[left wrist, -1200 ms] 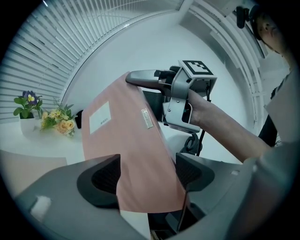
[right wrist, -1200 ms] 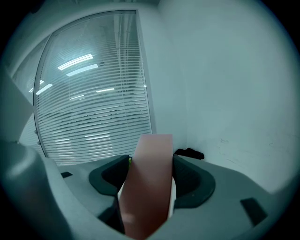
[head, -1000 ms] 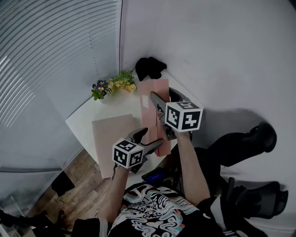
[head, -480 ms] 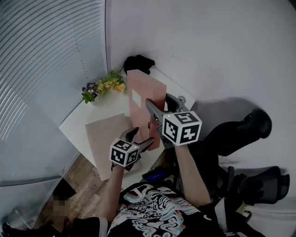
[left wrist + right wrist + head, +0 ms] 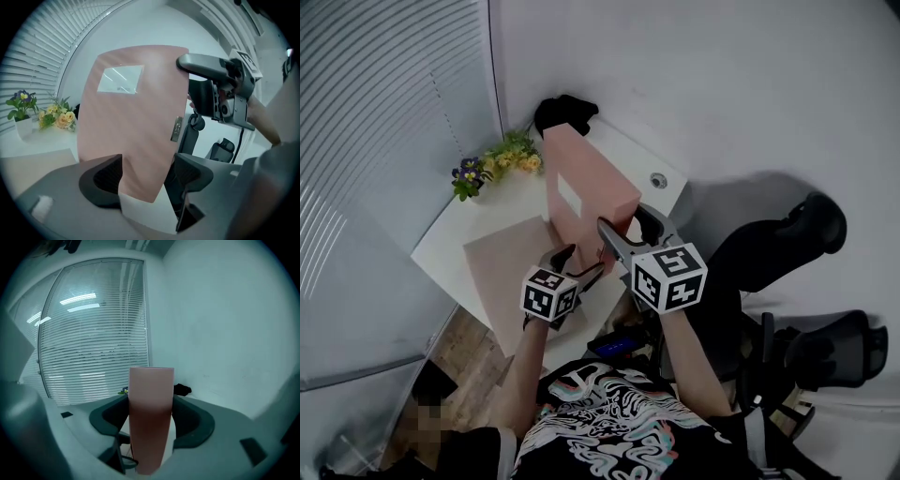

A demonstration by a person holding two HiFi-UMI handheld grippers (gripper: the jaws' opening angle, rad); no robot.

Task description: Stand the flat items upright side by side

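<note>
A flat pink box (image 5: 581,183) with a white label stands up on end over the white table (image 5: 652,155). My right gripper (image 5: 623,220) is shut on its near edge, and in the right gripper view the narrow side (image 5: 151,408) fills the gap between both pads. My left gripper (image 5: 581,262) sits lower, at the box's bottom corner (image 5: 140,183); its jaws are closing with that corner between them, and I see no pad pressing on it. A second flat pink item (image 5: 502,272) lies on the table to the left.
Potted flowers (image 5: 497,155) and a black object (image 5: 562,112) sit at the table's far corner against the wall. Window blinds run along the left. A black office chair (image 5: 811,361) stands to the right, and wooden floor shows beside the table's near edge.
The pink box has swung up from a leaning slant to stand upright in the right gripper. The left gripper moved in under its lower corner.
</note>
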